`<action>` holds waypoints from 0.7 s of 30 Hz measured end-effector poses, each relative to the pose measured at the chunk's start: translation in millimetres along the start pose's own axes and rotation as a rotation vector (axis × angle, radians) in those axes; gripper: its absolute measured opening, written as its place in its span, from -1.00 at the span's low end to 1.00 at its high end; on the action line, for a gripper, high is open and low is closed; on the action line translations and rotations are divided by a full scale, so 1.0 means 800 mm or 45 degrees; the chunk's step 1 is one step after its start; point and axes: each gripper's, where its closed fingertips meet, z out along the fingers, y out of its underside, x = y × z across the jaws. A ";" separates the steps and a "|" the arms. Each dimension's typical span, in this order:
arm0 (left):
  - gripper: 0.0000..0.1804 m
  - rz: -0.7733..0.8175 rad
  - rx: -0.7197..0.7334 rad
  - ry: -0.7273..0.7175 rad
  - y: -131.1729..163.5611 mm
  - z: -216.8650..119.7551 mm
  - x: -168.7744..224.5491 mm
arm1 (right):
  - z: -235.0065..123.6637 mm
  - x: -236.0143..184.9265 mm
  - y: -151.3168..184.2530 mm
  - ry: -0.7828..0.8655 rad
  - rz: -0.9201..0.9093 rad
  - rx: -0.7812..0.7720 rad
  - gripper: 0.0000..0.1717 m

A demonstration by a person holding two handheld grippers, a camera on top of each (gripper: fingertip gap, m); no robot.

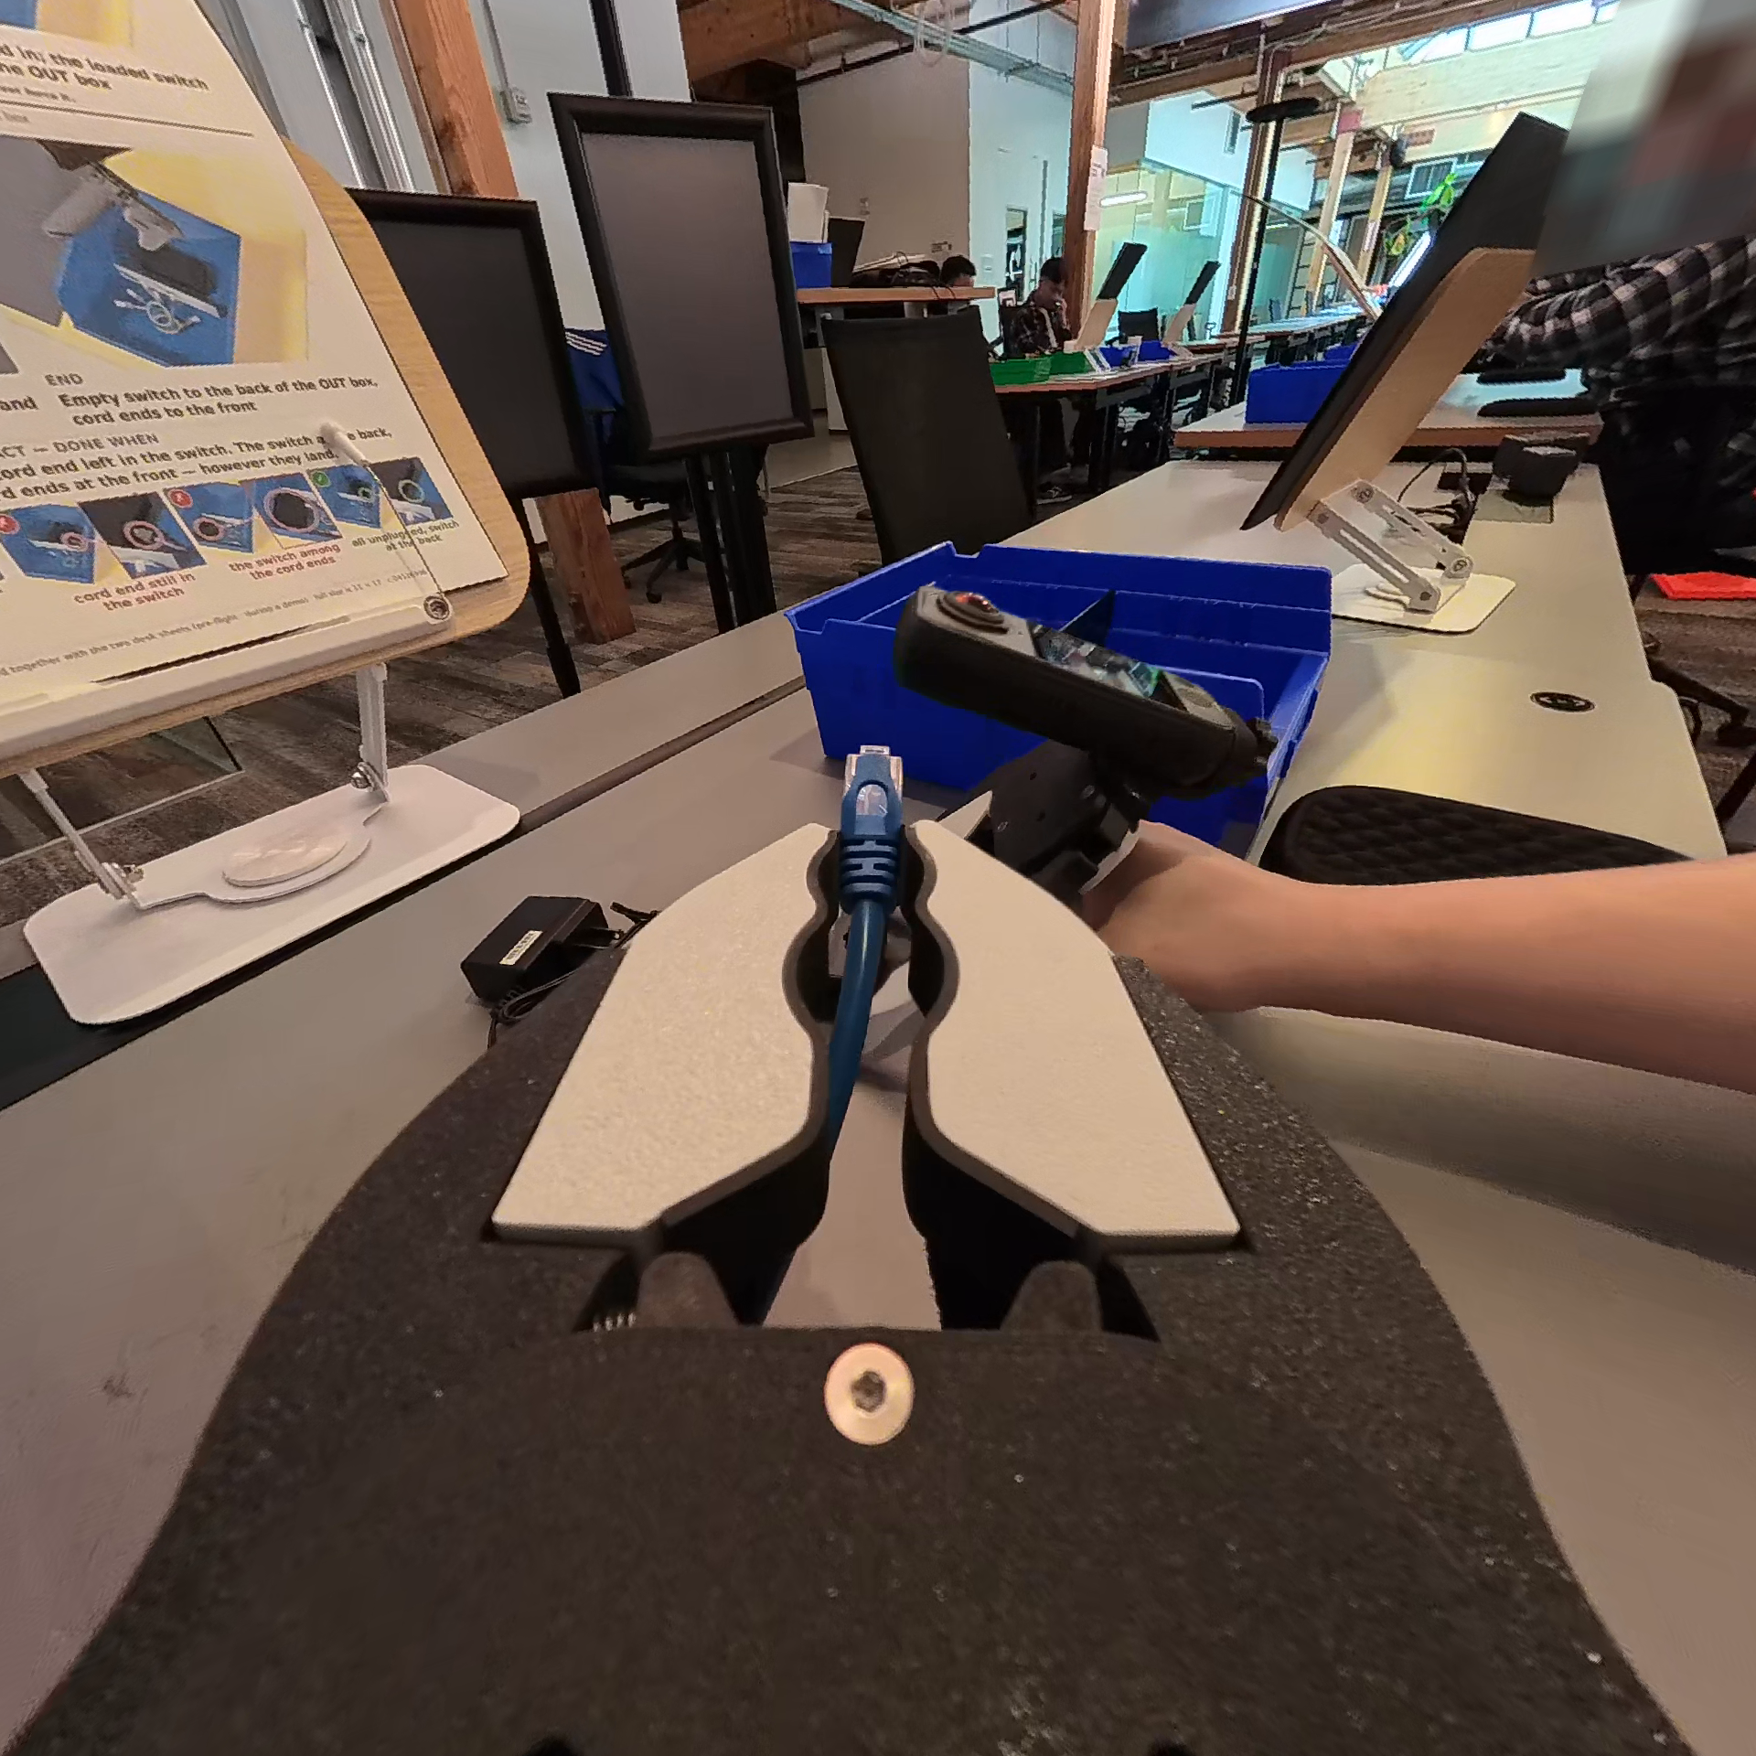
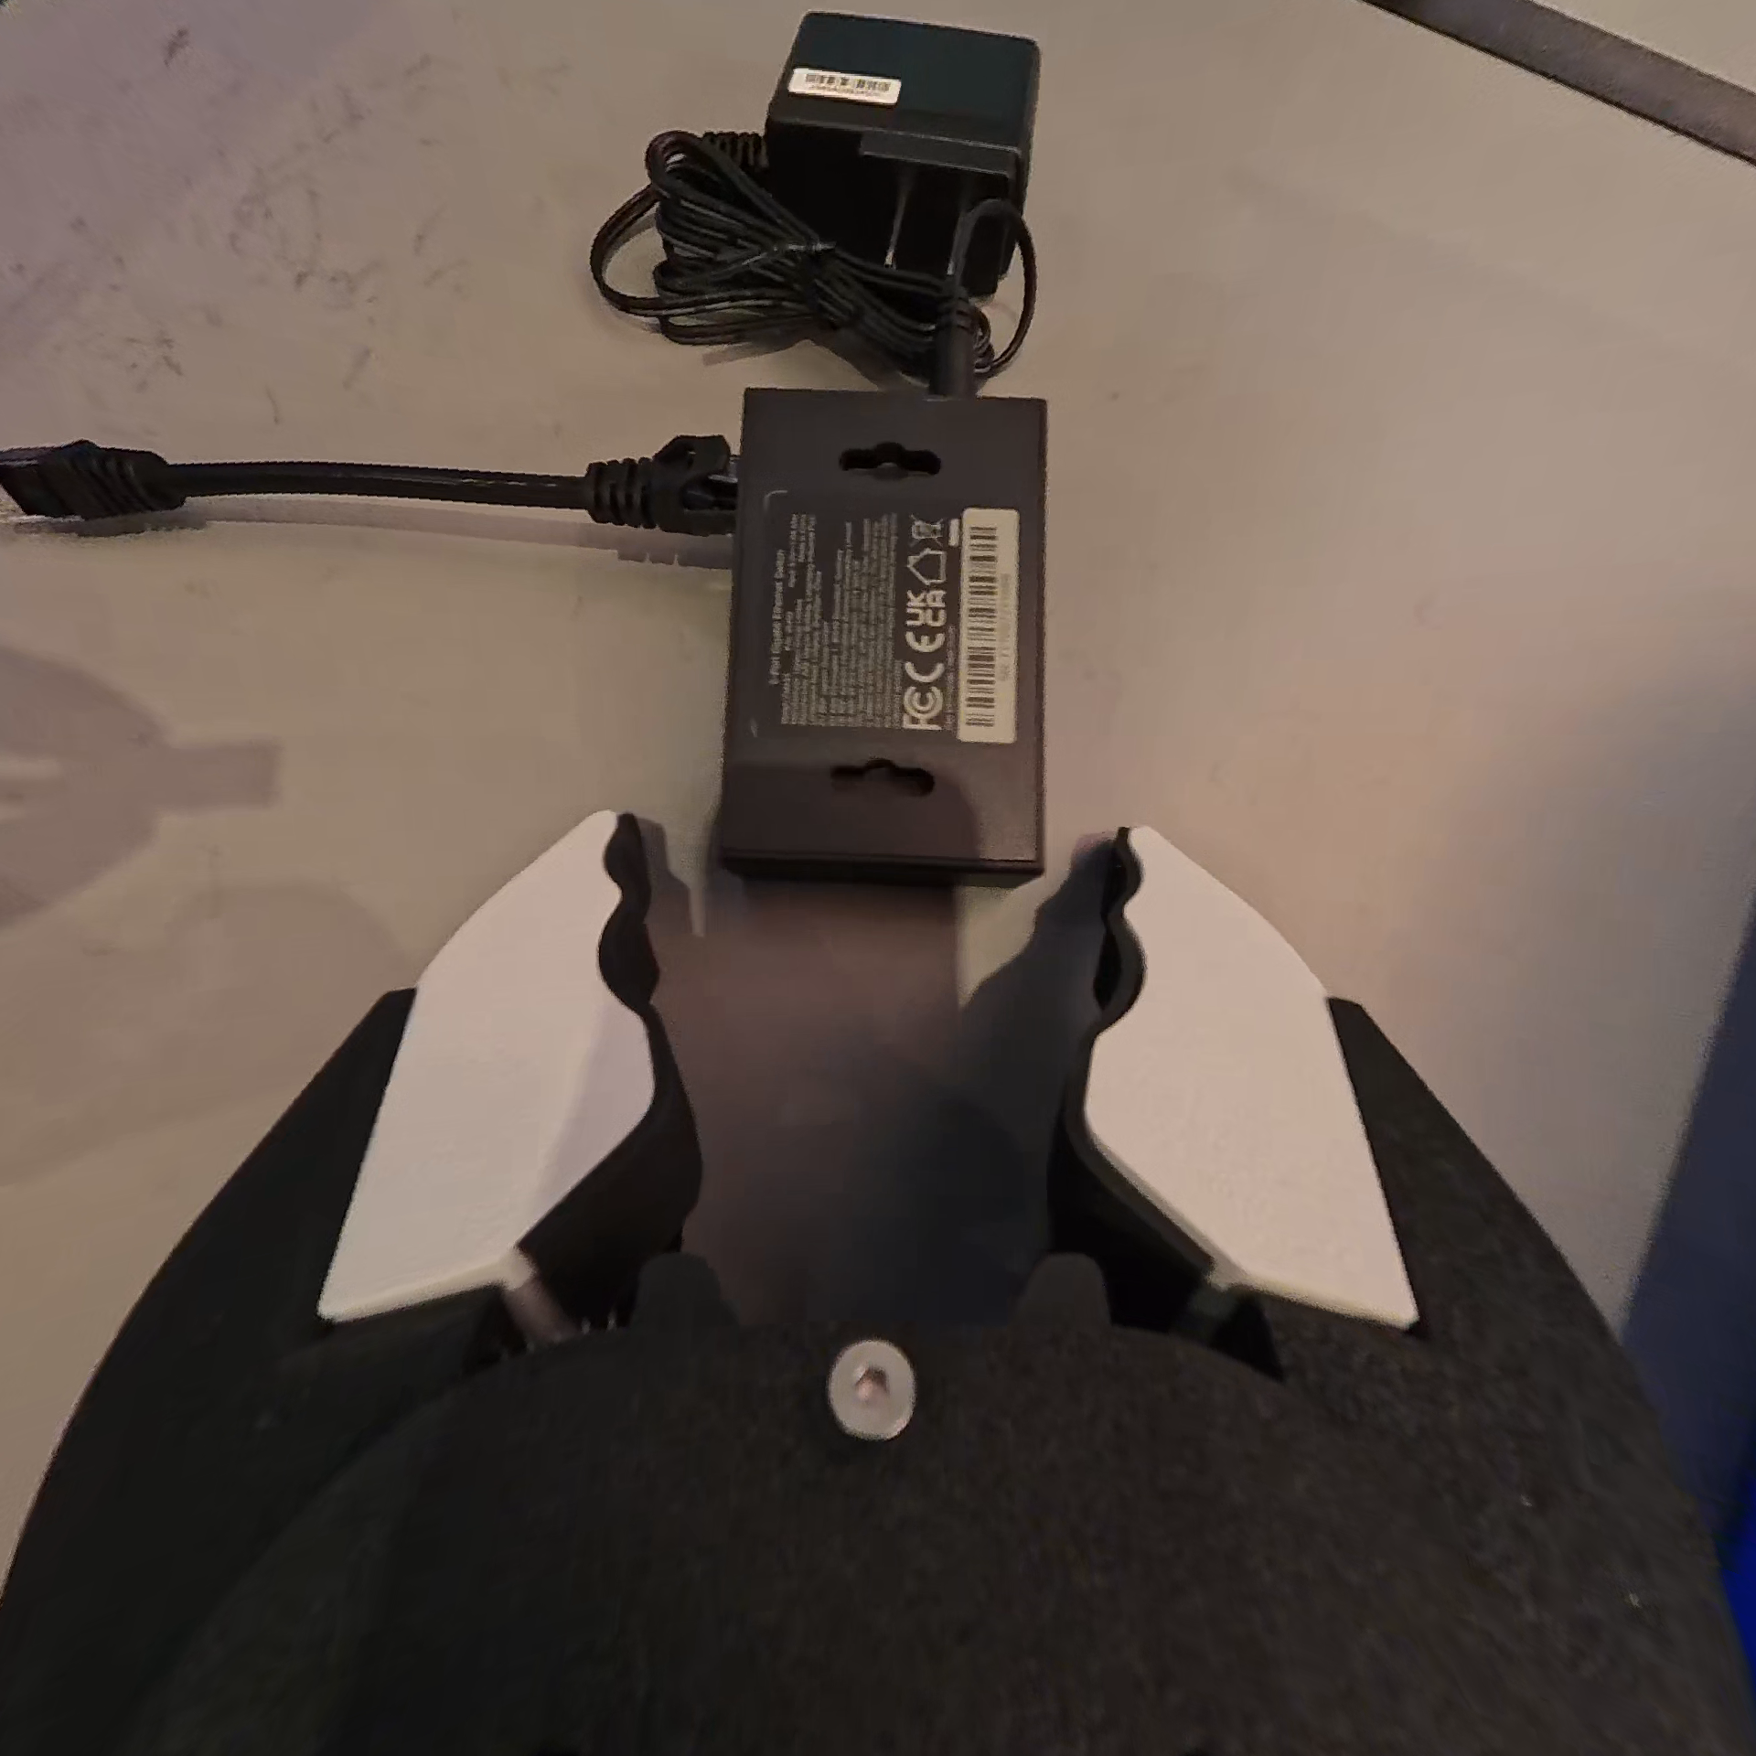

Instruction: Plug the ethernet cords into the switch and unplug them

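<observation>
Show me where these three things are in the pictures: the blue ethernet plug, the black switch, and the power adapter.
blue ethernet plug (image 1: 869, 808): left wrist view, on its blue boot.
black switch (image 2: 884, 627): right wrist view, on the middle of its upturned underside.
power adapter (image 2: 903, 104): right wrist view, on its black body.

The flat black rectangular plastic switch (image 2: 888, 627) lies on the grey counter (image 2: 1330, 570) with its labelled underside up, a short black ethernet cord (image 2: 380, 489) plugged into a port on its left side and trailing flat to the left, its other plug free. A blue ethernet cord (image 1: 860, 960) with a ribbed blue boot and a clear plug (image 1: 869, 774) stands nearly upright, clamped at the boot between the pads of the left hand-held gripper (image 1: 867, 855), plug end free in the air.
</observation>
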 end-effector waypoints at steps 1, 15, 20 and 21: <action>-0.88 0.001 0.001 0.002 0.000 0.000 0.001 | 0.001 -0.003 0.000 0.008 0.008 -0.005 0.10; -0.88 -0.013 0.017 0.013 -0.003 -0.002 0.002 | -0.001 0.000 -0.006 0.156 0.138 0.032 -0.29; -0.88 -0.015 0.013 0.011 -0.003 -0.002 0.000 | -0.017 -0.004 -0.024 0.143 0.076 0.193 -0.29; -0.88 -0.014 0.012 0.011 -0.002 -0.002 0.000 | -0.021 -0.005 -0.026 0.138 0.062 0.219 -0.29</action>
